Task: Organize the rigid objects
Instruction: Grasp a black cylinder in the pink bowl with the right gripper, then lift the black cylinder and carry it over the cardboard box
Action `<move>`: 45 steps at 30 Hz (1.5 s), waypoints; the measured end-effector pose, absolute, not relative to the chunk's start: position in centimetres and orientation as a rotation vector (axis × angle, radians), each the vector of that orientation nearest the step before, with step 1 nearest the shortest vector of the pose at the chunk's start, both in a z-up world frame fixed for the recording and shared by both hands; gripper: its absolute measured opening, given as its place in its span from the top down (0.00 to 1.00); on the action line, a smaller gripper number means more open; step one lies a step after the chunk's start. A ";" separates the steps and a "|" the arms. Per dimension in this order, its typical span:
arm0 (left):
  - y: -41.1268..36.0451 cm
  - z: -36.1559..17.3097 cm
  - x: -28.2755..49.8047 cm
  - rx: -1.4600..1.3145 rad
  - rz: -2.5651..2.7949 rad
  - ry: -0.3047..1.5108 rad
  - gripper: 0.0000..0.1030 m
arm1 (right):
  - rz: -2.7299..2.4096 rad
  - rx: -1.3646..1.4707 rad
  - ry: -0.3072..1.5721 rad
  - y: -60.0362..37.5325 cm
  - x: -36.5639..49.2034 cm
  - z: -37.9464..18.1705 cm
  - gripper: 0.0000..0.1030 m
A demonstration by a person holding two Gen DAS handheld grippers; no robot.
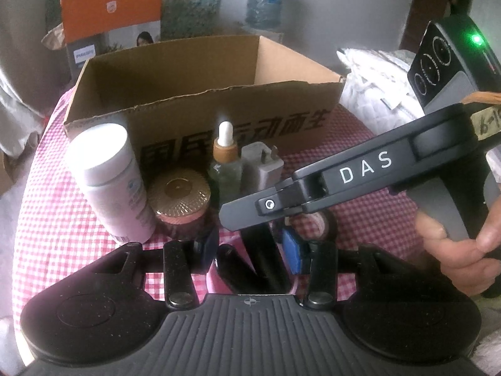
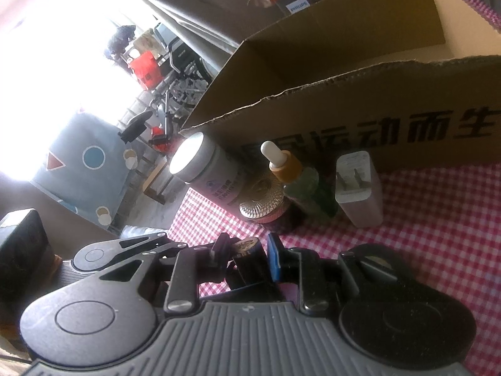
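Observation:
My right gripper (image 2: pixel 249 250) is shut on a small black cylinder (image 2: pixel 250 266) with a patterned top. In the left wrist view the right gripper (image 1: pixel 247 219) reaches in from the right, and the black cylinder (image 1: pixel 266 260) hangs under its tip. My left gripper (image 1: pixel 250 250) stands open around that cylinder, with cloth showing beside its left pad (image 1: pixel 208 247). In front of the cardboard box (image 1: pixel 219 106) stand a white bottle (image 1: pixel 106 175), a gold-lidded jar (image 1: pixel 180 194), a dropper bottle (image 1: pixel 225 163) and a white charger plug (image 1: pixel 263 163).
A pink checked cloth (image 1: pixel 62 219) covers the table. A dark tape roll (image 1: pixel 327 222) lies right of my left fingers. Behind the box are an orange carton (image 1: pixel 109 15) and a water bottle (image 1: pixel 266 3). A white bag (image 1: pixel 369 78) sits at the right.

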State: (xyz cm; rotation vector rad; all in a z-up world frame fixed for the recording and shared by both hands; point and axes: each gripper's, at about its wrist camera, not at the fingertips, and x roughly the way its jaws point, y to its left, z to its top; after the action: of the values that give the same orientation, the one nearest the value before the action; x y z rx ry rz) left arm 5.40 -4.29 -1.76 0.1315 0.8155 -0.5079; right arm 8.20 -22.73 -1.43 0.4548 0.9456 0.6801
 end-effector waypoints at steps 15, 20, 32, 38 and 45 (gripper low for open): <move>-4.1 -1.7 5.1 0.147 -0.494 0.832 0.58 | 0.663 0.463 0.944 -23.0 8.3 -1.7 0.74; -3.8 -2.1 5.6 0.128 -0.494 0.854 0.58 | 0.650 0.468 0.959 -22.9 8.7 -2.1 0.72; -3.9 -2.7 5.9 0.107 -0.499 0.888 0.58 | 0.683 0.497 1.020 -20.8 11.1 -4.8 0.72; -4.1 -3.3 5.9 0.115 -0.484 0.908 0.59 | 0.722 0.528 1.022 -20.4 11.1 -5.3 0.72; -4.0 -3.1 5.7 0.102 -0.471 0.901 0.67 | 0.714 0.485 0.963 -20.7 9.4 -4.0 0.75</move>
State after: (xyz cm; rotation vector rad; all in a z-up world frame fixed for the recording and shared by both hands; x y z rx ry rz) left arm 5.71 -3.95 -3.13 0.1019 0.9014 -0.4708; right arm 9.40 -20.73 -4.04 0.4855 0.9629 0.7135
